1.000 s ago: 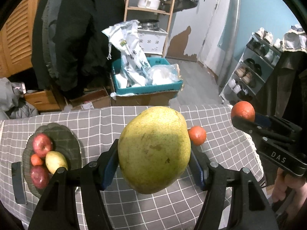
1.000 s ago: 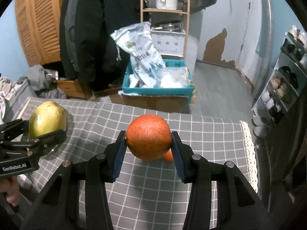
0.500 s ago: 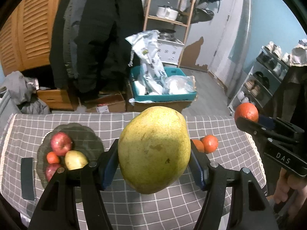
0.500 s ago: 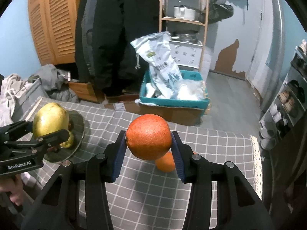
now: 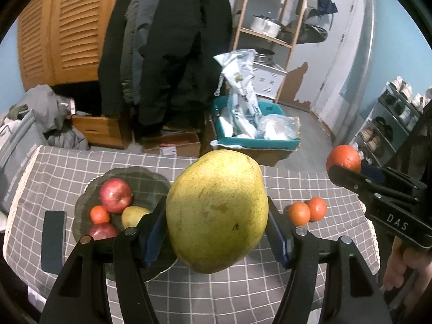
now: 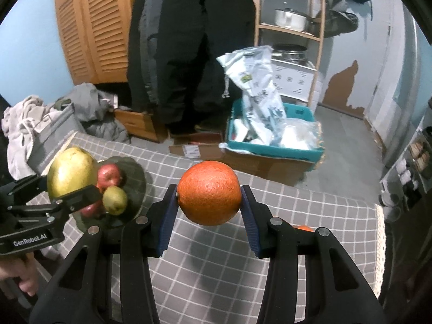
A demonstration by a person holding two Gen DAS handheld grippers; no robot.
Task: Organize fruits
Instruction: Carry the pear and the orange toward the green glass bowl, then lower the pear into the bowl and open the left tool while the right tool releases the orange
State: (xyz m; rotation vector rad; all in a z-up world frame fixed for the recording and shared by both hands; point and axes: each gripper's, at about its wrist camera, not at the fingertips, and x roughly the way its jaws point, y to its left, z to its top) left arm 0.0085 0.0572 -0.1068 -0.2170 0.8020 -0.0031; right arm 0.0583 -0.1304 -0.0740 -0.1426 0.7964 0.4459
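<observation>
My left gripper (image 5: 216,232) is shut on a large yellow-green mango (image 5: 217,210), held above the checked tablecloth. My right gripper (image 6: 209,205) is shut on a big orange (image 6: 210,193). In the left wrist view that orange (image 5: 343,158) and the right gripper (image 5: 348,168) show at the right edge. A dark glass plate (image 5: 140,178) at the table's left holds a red apple (image 5: 116,195), a small orange (image 5: 100,214), a small yellow fruit (image 5: 133,216) and another red apple (image 5: 104,230). Two small oranges (image 5: 307,210) lie on the cloth at the right.
A dark flat phone-like slab (image 5: 53,241) lies left of the plate. Beyond the table's far edge stand a teal crate with bags (image 5: 256,132), cardboard boxes, hanging dark coats (image 5: 172,46) and a wooden shelf (image 5: 272,27). A hand (image 5: 399,267) grips the right tool.
Both grippers have swung left over the table with their fruit. The plate has come further into both views, nearer the mango; the two small oranges have shifted right.
</observation>
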